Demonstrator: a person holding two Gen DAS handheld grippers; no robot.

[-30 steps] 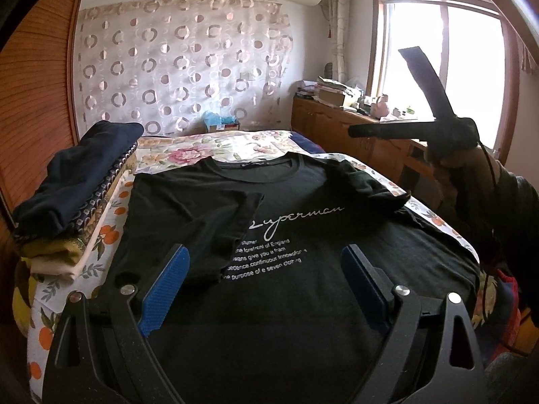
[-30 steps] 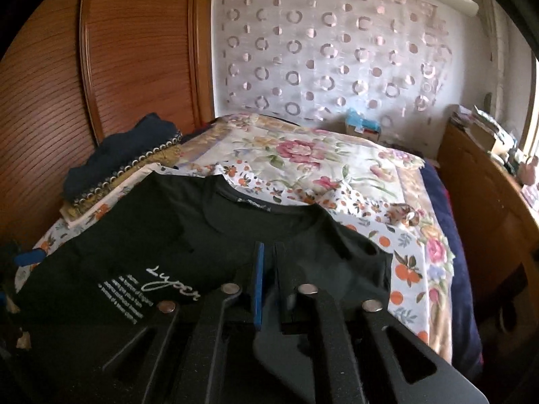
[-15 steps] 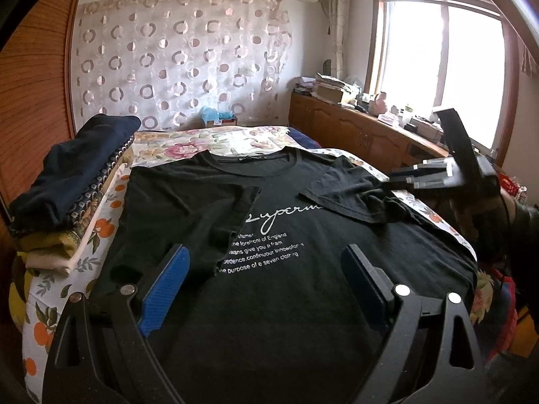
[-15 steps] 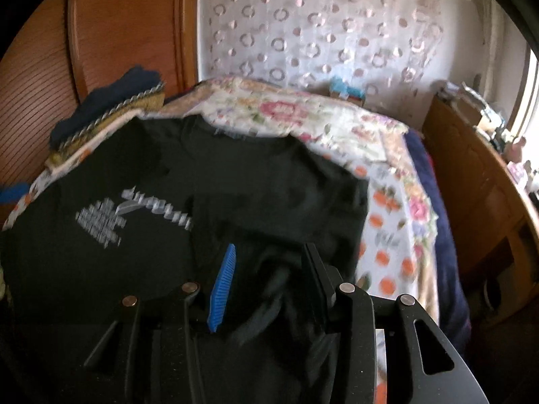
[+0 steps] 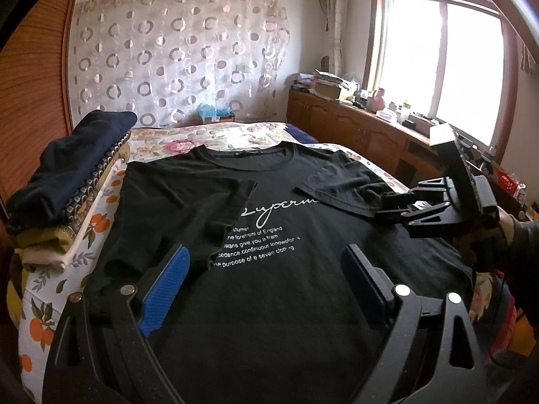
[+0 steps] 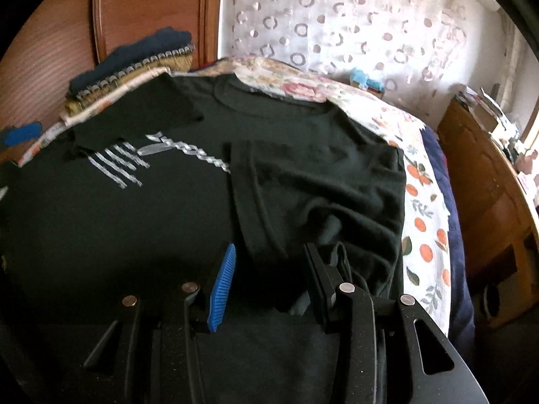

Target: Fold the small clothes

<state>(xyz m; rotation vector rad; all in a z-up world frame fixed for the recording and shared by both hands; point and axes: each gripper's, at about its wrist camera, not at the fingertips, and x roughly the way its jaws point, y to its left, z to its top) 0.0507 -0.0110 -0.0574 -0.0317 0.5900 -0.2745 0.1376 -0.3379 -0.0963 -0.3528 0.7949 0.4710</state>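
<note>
A black T-shirt [image 5: 269, 252] is lying face up across the bed [image 5: 215, 134], collar toward the far wall, printed text showing on the chest. Both sleeves are now lying folded inward: the left sleeve [image 5: 188, 208] is resting flat over the chest, and the right sleeve [image 6: 316, 188], which a second ago was being carried pinched in the right tongs [image 6: 269, 279], is now lying on the chest just beside the lettering, somewhat wrinkled. The right tongs are spreading apart, low over that sleeve's edge, holding nothing; half a second ago their gap was narrower. The left tongs [image 5: 266, 282] are hovering wide apart above the lower half of the shirt, empty. A stack of folded clothes [image 5: 67, 181] is sitting at the left side of the bed, beside the shirt. Judgement: the sleeve stage appears complete; the body folds remain, and the wrinkles in the right sleeve may warrant smoothing first.
</note>
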